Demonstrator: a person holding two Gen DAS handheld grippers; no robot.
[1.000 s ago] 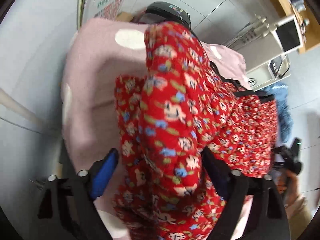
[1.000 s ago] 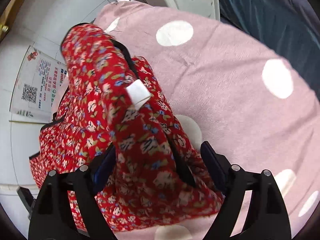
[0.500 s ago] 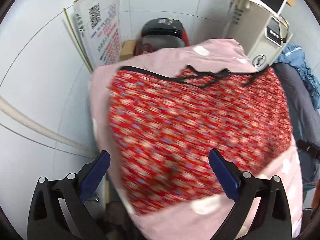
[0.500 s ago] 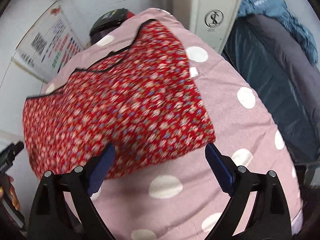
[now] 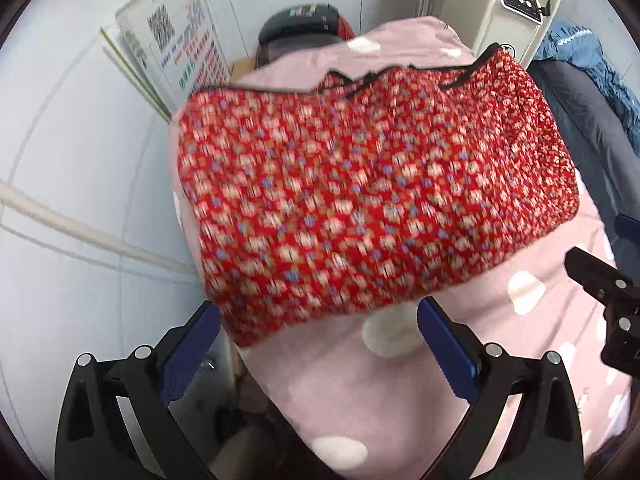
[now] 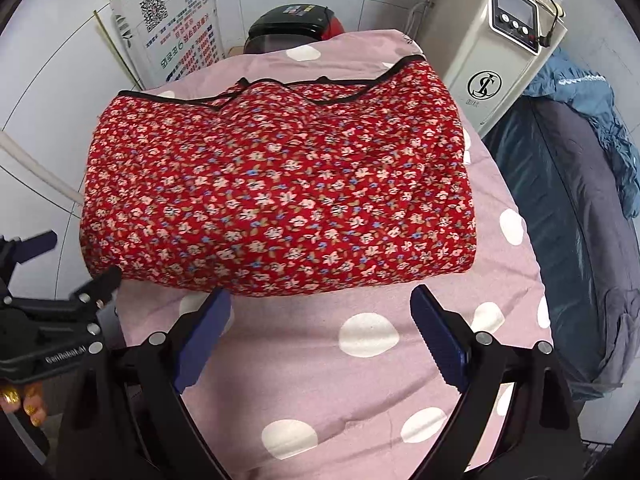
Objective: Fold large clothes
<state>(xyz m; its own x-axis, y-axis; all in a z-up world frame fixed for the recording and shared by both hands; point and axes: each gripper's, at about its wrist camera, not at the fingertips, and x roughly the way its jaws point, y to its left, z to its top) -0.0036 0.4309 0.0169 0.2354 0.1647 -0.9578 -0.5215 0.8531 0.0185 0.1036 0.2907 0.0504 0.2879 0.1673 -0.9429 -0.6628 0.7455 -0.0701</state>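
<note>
A red floral quilted garment (image 6: 280,184) with black trim lies folded into a thick rectangle on a pink bed cover with white dots (image 6: 360,380). It also shows, blurred, in the left wrist view (image 5: 360,200). My left gripper (image 5: 318,344) is open and empty, held back from the garment's near left edge. My right gripper (image 6: 320,332) is open and empty just in front of the garment's near edge. The left gripper also shows at the left of the right wrist view (image 6: 60,276).
A white machine with a screen (image 6: 500,52) stands at the back right. A poster with a QR code (image 6: 168,20) leans on the tiled wall. A black and red appliance (image 6: 296,28) sits behind the bed. Dark and blue bedding (image 6: 580,200) lies at the right.
Both grippers let go of the garment's raised fold and opened. The garment dropped flat into a folded rectangle, and both grippers pulled back toward the near edge.
</note>
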